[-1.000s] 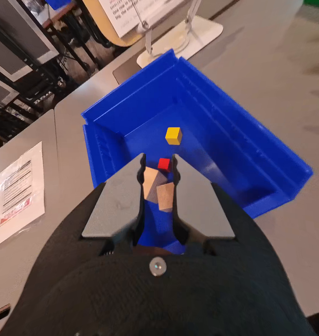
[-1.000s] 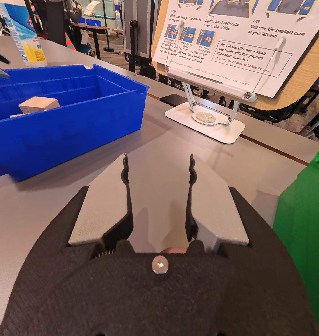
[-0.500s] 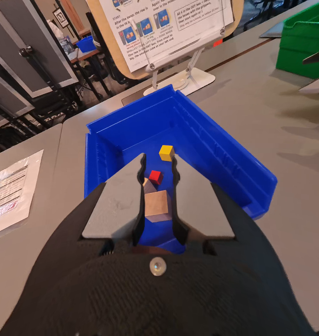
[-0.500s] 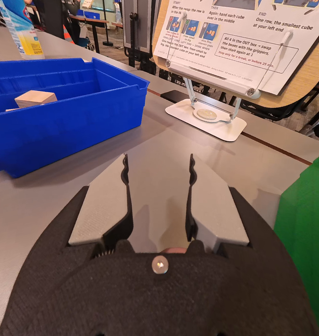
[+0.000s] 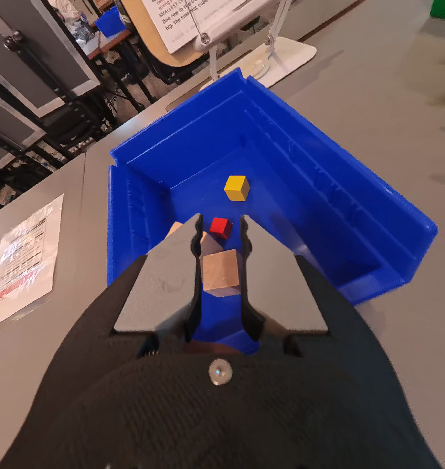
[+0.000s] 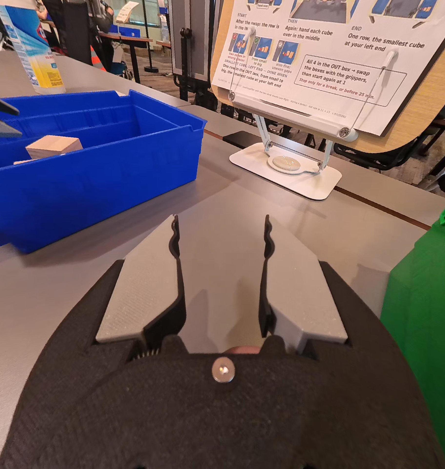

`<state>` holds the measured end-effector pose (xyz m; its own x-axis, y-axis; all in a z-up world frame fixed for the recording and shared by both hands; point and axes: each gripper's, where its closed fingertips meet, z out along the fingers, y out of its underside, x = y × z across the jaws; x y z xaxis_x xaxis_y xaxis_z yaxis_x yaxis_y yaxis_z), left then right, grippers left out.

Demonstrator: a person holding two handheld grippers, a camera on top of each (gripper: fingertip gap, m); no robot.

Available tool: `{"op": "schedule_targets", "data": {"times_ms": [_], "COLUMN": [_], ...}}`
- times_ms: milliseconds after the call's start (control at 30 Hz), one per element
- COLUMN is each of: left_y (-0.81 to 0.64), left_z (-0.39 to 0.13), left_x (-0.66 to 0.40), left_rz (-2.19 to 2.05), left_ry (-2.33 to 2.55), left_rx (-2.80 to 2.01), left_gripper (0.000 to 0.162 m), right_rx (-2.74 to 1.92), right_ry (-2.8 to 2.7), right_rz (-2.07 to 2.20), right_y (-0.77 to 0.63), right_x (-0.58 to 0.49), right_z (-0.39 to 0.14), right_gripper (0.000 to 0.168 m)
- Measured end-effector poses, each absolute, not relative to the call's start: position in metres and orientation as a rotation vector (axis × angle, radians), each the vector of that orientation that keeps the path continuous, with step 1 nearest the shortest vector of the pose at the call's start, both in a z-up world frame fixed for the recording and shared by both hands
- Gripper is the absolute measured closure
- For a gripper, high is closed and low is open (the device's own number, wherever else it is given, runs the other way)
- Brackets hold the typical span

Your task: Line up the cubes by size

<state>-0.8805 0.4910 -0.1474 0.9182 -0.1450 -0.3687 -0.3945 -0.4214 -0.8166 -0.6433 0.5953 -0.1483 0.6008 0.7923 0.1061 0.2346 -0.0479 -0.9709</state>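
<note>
Hovering over the blue bin, left gripper open above a wooden cube, right gripper open over the table.

a white sheet is standing clipped to a wooden board on a stand, carrying headings, black and red printed lines, a boxed note and small coloured pictures; its lower corner is also showing in the left wrist view. a bottle is standing far left on the table, bearing a blue, white and yellow printed label. a sleeved sheet is lying left of the bin, its black lines and red patch too blurred to read.
</note>
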Motion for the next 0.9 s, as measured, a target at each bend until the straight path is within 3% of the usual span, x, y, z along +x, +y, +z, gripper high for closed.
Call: {"op": "schedule_targets", "data": {"times_ms": [900], "left_y": [0.529], "left_z": [-0.154], "left_x": [-0.862], "left_rz": [0.116], "left_ry": [0.519], "left_rx": [-2.115], "left_gripper": [0.135], "right_rx": [-1.597], "right_ry": [-0.911], "right_rz": [0.563], "right_y": [0.59], "right_x": [-0.649], "right_z": [-0.152], "right_gripper": [0.103]}}
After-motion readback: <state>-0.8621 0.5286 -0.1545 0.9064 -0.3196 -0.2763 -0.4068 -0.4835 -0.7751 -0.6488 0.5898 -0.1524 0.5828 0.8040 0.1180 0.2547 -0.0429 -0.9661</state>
